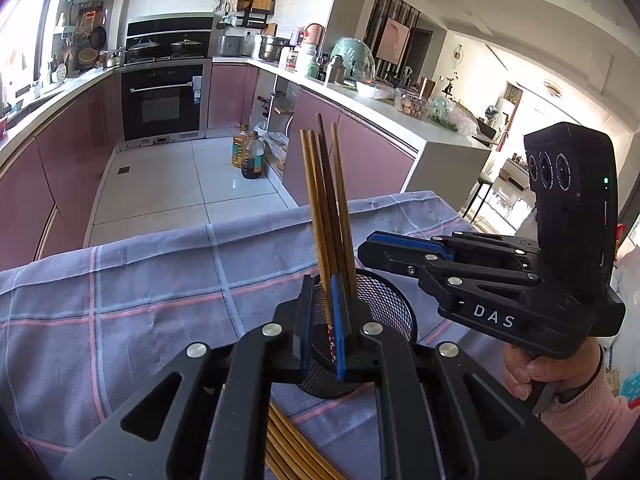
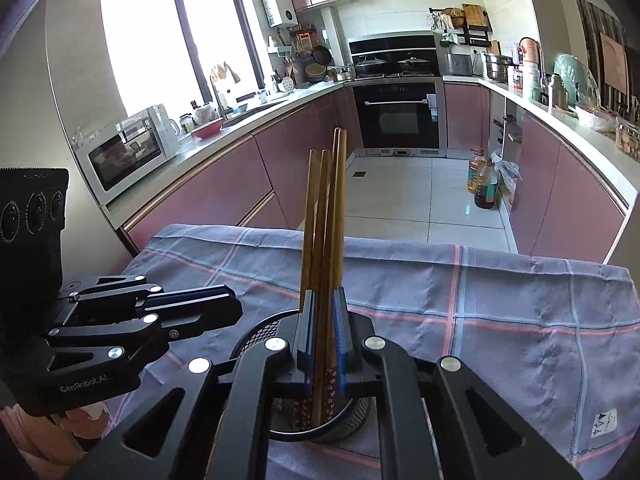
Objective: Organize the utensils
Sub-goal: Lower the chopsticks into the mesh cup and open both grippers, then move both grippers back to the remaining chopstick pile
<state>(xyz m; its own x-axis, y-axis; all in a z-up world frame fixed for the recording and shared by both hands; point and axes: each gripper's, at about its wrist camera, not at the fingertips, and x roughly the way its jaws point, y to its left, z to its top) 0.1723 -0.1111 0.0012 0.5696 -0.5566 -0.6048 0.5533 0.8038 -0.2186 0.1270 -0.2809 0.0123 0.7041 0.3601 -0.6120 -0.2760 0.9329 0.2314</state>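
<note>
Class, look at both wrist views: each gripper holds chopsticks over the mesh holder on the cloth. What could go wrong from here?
1. The left gripper pinches one chopstick low down; its long upper end could swing and slip.
2. The mesh holder is light and stands on a loose checked cloth; a nudge from either gripper could tip it.
3. The right gripper grips several chopsticks; an uneven release might scatter them.
</note>
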